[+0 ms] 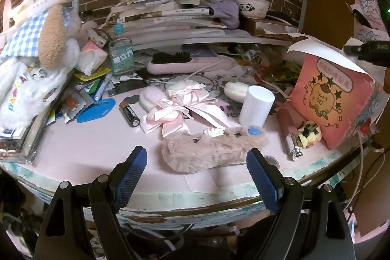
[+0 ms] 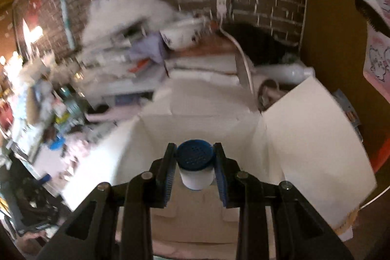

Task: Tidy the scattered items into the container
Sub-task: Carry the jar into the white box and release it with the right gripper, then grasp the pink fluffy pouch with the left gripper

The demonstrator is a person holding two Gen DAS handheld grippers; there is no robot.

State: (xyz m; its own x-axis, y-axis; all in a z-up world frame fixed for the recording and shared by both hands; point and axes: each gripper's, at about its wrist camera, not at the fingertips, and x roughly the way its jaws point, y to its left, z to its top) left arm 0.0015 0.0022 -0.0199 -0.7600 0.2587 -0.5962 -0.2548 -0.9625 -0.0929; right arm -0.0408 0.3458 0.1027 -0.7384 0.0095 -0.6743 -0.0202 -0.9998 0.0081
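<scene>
My right gripper [image 2: 194, 166] held a small white bottle [image 2: 196, 177] with a blue perforated cap [image 2: 194, 154], upright above the open white box [image 2: 202, 128], its flaps spread outward. On the pink worktop [image 1: 92, 145] lay a black battery [image 1: 129, 113], a pink satin bow [image 1: 175, 111], a fluffy pink pouch [image 1: 209, 150] and a standing white cylinder [image 1: 256, 106].
</scene>
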